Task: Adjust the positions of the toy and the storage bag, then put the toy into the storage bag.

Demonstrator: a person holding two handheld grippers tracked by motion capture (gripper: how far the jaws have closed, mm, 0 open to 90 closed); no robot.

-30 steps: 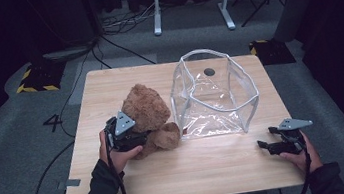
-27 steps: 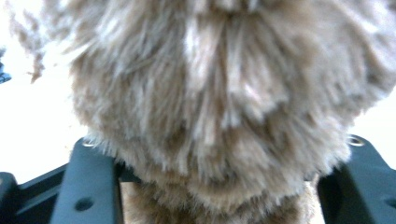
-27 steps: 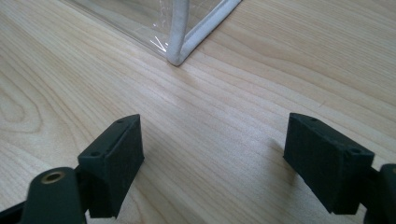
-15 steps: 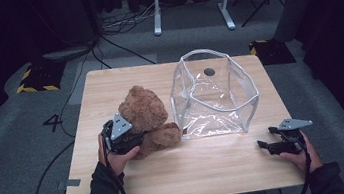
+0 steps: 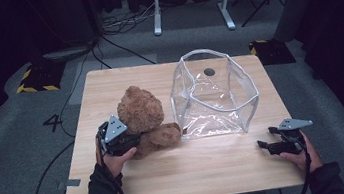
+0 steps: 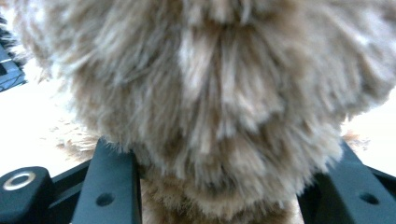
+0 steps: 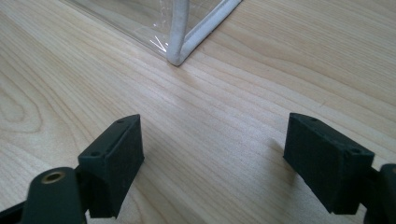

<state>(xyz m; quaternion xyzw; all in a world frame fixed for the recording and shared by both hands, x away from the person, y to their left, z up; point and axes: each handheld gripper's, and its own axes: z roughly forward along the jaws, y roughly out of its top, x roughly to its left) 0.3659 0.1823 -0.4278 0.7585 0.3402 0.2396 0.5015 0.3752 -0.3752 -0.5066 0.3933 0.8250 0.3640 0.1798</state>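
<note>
The left gripper (image 5: 133, 141) has just closed its fingers (image 6: 114, 186) on the brown teddy bear (image 5: 145, 120), fur pressed between them; the bear sits on the desk (image 5: 209, 167) just left of the clear plastic bag (image 5: 212, 94). The bag stands open, with nothing inside that I can make out. The right gripper (image 5: 263, 146) rests near the desk's right edge, fingers (image 7: 116, 163) wide apart around bare wood

One brown teddy bear (image 5: 142, 118) and one clear plastic bag (image 5: 215, 94) sit on the one wooden table (image 5: 194, 167), beside two grippers.
</note>
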